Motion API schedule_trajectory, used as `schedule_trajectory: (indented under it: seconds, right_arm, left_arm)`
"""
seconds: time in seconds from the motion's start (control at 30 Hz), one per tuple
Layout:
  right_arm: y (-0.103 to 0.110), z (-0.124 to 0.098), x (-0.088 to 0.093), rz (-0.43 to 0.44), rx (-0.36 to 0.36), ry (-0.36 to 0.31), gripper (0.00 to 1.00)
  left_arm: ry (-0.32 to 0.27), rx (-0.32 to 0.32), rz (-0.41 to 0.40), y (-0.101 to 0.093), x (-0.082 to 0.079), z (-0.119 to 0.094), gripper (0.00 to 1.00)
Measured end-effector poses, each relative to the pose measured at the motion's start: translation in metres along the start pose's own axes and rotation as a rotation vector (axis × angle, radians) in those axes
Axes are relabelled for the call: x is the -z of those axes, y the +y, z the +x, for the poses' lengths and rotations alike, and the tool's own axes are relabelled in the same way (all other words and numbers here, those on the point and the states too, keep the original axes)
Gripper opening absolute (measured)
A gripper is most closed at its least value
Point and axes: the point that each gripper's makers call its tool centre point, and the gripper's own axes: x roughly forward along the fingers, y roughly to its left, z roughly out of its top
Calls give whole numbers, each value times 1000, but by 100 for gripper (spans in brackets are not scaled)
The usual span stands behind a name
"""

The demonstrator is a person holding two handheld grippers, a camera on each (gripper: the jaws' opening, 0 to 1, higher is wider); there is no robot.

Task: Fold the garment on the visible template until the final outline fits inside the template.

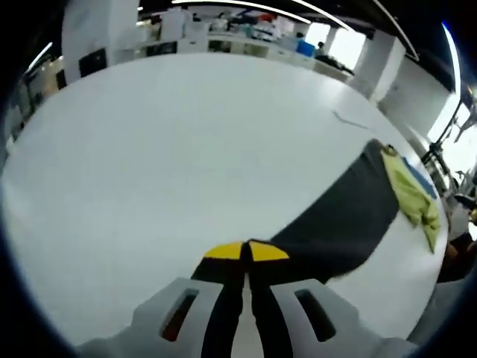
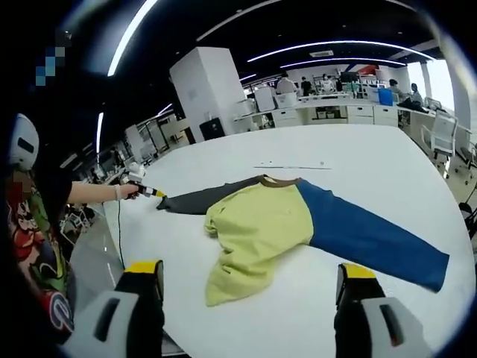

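Note:
A long-sleeved garment lies on the white table [image 2: 358,171]: yellow-green body [image 2: 257,224], blue sleeve [image 2: 373,239] stretched right, dark grey sleeve [image 2: 205,198] stretched left. In the left gripper view the grey sleeve [image 1: 350,216] runs from my left gripper [image 1: 247,253] toward the yellow-green body [image 1: 414,198]. My left gripper's yellow-tipped jaws are shut on the grey sleeve's cuff. That same gripper [image 2: 153,192] appears far left in the right gripper view, held by a gloved hand. My right gripper [image 2: 250,287] stands open above the near table edge, nothing between its jaws.
The white table [image 1: 164,164] is wide and bare beyond the garment. A thin line marking [image 2: 291,166] lies on it behind the garment. A person [image 2: 37,216] stands at the table's left edge. Desks, chairs and pillars fill the room behind.

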Motion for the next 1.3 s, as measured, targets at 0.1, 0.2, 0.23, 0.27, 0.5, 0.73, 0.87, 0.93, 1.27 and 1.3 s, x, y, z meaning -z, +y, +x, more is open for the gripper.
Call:
schedule_trajectory:
  seconds: [0.1,0.2,0.23,0.27,0.5,0.73,0.87,0.93,1.27,1.3]
  right_arm:
    - [0,1,0,2,2,1,97]
    - [1,2,0,2,0,1,97]
    - [2,3,0,2,-2,0,97]
    - [2,4,-1,2,-4,-2,97]
    - [7,11,0,-4,-22,2,97]
    - [11,14,0,-5,-36,4,97]
    - [11,12,-1,-6,-36,0,97]
    - [11,11,-1,-4,-33,-1,97]
    - [11,9,4,5,-27,5,97]
    - [12,10,4,5,-28,5,97]
  left_arm:
    - [18,-2,23,-2,2,4,0]
    - [21,1,30,-3,2,3,0]
    - [25,1,30,-2,4,2,0]
    - [26,0,30,-1,4,2,0]
    - [50,0,13,3,21,-12,0]
    - [56,-2,6,2,27,-14,0]
    - [59,-6,7,3,27,-13,0]
    - [54,-5,17,2,26,-13,0]
    - [-33,-19,61,5,14,-16,35]
    - [-38,-22,60,5,13,-17,38]
